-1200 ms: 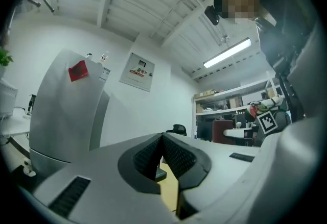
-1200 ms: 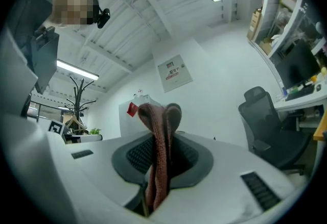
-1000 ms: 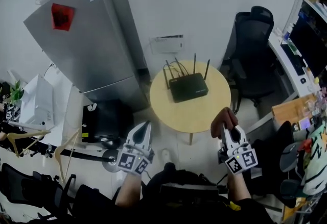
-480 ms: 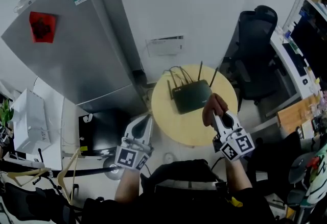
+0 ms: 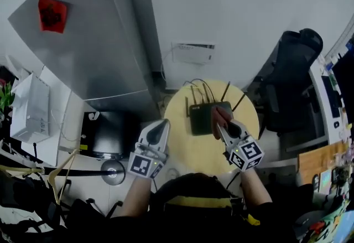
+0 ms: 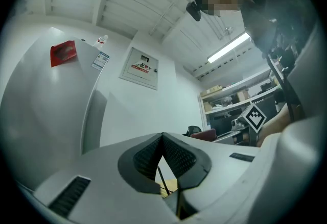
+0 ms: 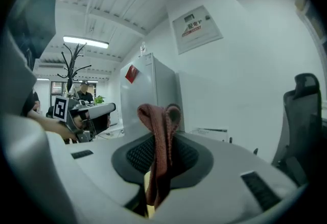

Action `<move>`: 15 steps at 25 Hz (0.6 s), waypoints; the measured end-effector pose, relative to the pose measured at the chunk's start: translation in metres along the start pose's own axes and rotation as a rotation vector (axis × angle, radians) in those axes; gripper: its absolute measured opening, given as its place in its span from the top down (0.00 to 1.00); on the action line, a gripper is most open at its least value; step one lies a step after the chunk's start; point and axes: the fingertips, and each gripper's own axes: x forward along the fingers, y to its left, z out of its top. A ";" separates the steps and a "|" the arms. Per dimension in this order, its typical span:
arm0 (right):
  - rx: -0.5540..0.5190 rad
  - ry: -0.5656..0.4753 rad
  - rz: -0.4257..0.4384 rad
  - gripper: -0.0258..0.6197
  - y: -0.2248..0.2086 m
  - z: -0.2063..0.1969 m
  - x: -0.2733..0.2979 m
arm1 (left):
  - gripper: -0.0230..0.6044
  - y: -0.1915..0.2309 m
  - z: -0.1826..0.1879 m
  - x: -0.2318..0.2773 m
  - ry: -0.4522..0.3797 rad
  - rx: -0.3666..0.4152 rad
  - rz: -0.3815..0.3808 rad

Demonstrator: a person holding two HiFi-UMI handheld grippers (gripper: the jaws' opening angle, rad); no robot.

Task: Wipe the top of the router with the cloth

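Right gripper (image 5: pixel 220 120): jaws clamped on a reddish-brown cloth (image 5: pixel 217 116). In the right gripper view the cloth runs up between the closed jaws and folds over above them in a loop.

In the head view, the cloth end sits over the black router (image 5: pixel 200 119), at the router's 3 o'clock side. Can't tell if the cloth touches the top.

The router lies flat on the round yellow table (image 5: pixel 191 150), toward the table's 12 o'clock. Its antennas (image 5: pixel 226 92) stick up along its 12 o'clock edge, and cables trail off the same edge.

Left gripper (image 5: pixel 161 124): jaws pressed together, nothing held. In the left gripper view only a thin slit at the base shows a bit of table and one antenna. It hangs at the table's 9 o'clock rim, well apart from the router, pointing to 12 o'clock.

A grey fridge (image 5: pixel 83 42) stands at 10 o'clock from the table, with a red sticker (image 5: pixel 50 14) on its door. A black office chair (image 5: pixel 293 70) is at the table's 2 o'clock. A white wall box (image 5: pixel 192 52) is at 12 o'clock above the table.
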 end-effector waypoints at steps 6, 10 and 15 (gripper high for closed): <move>0.076 0.140 0.126 0.86 -0.030 -0.042 0.061 | 0.97 0.008 0.002 0.021 -0.035 0.033 0.141; 0.115 0.295 0.179 0.86 -0.040 -0.094 0.108 | 0.97 0.015 -0.002 0.008 0.001 0.038 0.234; 0.341 0.538 0.217 0.86 -0.045 -0.166 0.155 | 0.97 0.023 -0.015 -0.014 0.073 0.025 0.326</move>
